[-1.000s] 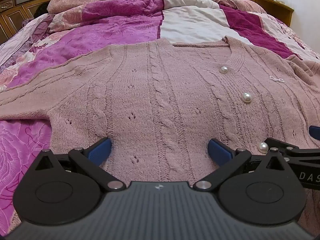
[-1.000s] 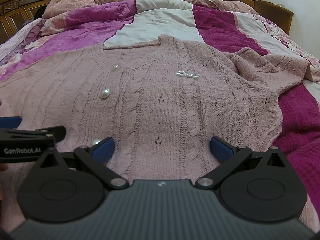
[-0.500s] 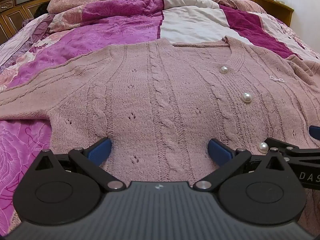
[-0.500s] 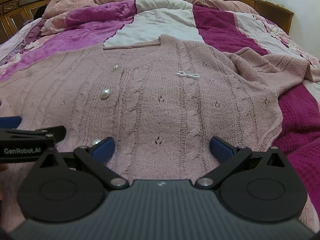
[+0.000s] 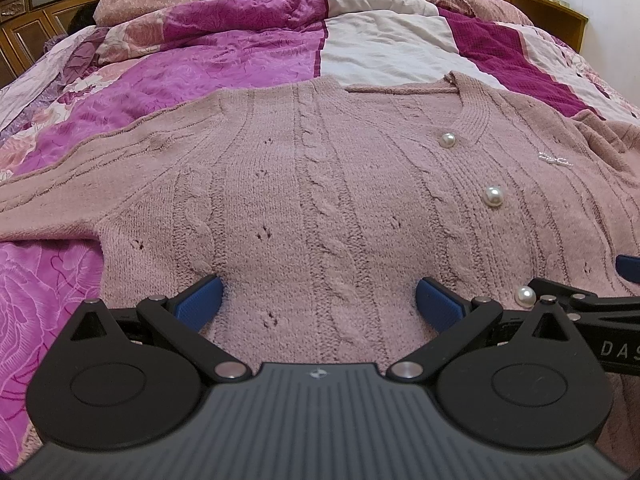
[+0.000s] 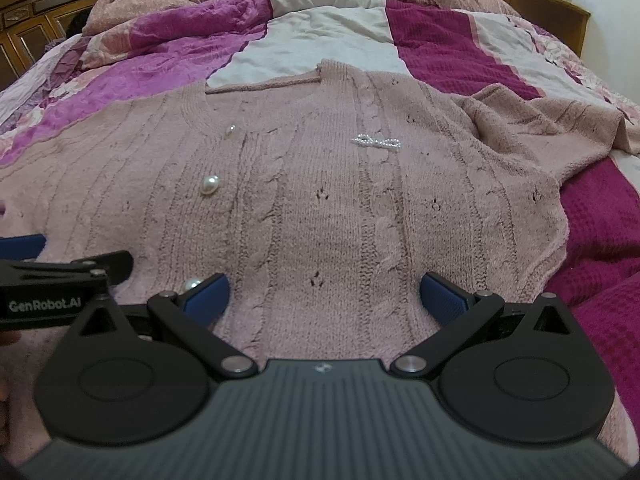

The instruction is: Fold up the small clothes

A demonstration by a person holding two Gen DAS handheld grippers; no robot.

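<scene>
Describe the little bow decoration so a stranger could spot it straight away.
Start from the dusty-pink cable-knit cardigan spread flat on the patchwork bedspread. On its chest, to the right of the column of pearl buttons as the right wrist camera sees it, lies the bow. Unlike the single round pearls, it is a flat two-loop outline of tiny white beads.

My left gripper [image 5: 318,300] and right gripper [image 6: 324,298] sit side by side, both level and pointing forward, blue pads [image 5: 199,302] spread wide apart, gripping nothing
</scene>
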